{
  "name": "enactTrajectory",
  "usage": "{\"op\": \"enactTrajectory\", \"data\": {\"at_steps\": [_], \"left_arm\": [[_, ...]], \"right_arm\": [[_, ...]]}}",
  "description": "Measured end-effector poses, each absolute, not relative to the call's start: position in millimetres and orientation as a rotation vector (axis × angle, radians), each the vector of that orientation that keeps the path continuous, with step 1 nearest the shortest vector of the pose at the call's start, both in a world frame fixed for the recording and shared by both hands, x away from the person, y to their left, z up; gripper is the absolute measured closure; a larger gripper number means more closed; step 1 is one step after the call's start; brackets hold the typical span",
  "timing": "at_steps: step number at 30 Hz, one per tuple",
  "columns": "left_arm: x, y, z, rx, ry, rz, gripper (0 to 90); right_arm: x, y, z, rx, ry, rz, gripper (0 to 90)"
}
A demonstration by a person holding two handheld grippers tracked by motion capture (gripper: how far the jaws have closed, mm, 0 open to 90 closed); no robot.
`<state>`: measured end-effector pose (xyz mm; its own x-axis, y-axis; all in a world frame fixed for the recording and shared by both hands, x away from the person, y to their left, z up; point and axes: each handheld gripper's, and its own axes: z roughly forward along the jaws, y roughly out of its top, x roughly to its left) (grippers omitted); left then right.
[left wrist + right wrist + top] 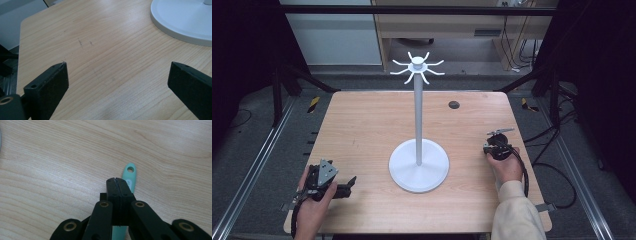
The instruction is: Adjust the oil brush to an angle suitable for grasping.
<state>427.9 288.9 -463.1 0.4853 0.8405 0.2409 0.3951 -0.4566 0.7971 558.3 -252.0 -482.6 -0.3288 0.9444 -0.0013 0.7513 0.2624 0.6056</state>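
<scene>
My right tongs (117,180), closed low-centre over the mint-green handle (130,176) without clearly gripping it, should lift its hanging hole straight toward the white rack (418,150), left tongs (117,82) open.

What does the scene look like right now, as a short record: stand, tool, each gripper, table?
stand: white stand with hooked top, upright mid-table, hooks bare
tool: teal handle with hanging hole, passing under the right gripper's closed jaws; whether it is clamped or lying on the wood is unclear
right gripper: jaws shut
left gripper: jaws wide open, nothing between, near stand base
table: light wood
</scene>
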Motion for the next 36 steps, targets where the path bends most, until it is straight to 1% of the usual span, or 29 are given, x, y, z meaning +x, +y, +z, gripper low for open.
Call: {"op": "enactTrajectory", "data": {"at_steps": [7, 14, 15, 16, 18, 20, 21, 22, 25, 30, 33, 36], "left_arm": [[427.8, 288.3, -463.2, 2.056, 1.013, 0.838, 2.9], [427.2, 288.3, -463.6, 2.055, 1.022, 0.841, 2.9], [427.1, 288.4, -463.7, 2.054, 1.024, 0.842, 2.8], [427.0, 288.5, -463.8, 2.054, 1.025, 0.841, 2.8], [426.9, 288.8, -463.7, 2.051, 1.025, 0.839, 2.8], [426.9, 288.9, -463.8, 2.052, 1.025, 0.84, 2.8], [426.9, 288.9, -463.8, 2.052, 1.025, 0.84, 2.8], [426.9, 288.5, -464.0, 2.054, 1.024, 0.838, 2.9], [426.8, 288.2, -463.9, 2.053, 1.024, 0.836, 2.8], [426.5, 287.6, -464.0, 2.058, 1.02, 0.837, 2.8], [426.3, 286.4, -464.3, 2.064, 1.011, 0.836, 2.8], [426.2, 285.8, -464.2, 2.068, 1.008, 0.834, 2.9]], "right_arm": [[558.1, -251.3, -482.2, 1.537, 2.172, 0.713, 90.0], [551.5, -248.8, -469.2, 1.547, 2.14, 0.75, 84.0], [549.3, -247.6, -462.9, 1.563, 2.131, 0.757, 78.3], [548.4, -246.9, -460.1, 1.57, 2.133, 0.738, 76.0], [547.9, -247.7, -456.5, 1.596, 2.132, 0.697, 68.5], [548.4, -250.6, -454.2, 1.642, 2.156, 0.665, 63.1], [548.4, -250.6, -454.2, 1.642, 2.156, 0.665, 63.1], [547.6, -253.9, -451.8, 1.672, 2.165, 0.643, 59.3], [542.6, -257.1, -449.6, 1.692, 2.186, 0.617, 57.6], [534.5, -257.1, -451.2, 1.72, 2.215, 0.583, 60.6], [527.6, -257.6, -456.0, 1.741, 2.226, 0.547, 64.5], [525.1, -258.2, -459.4, 1.756, 2.238, 0.51, 65.8]]}}
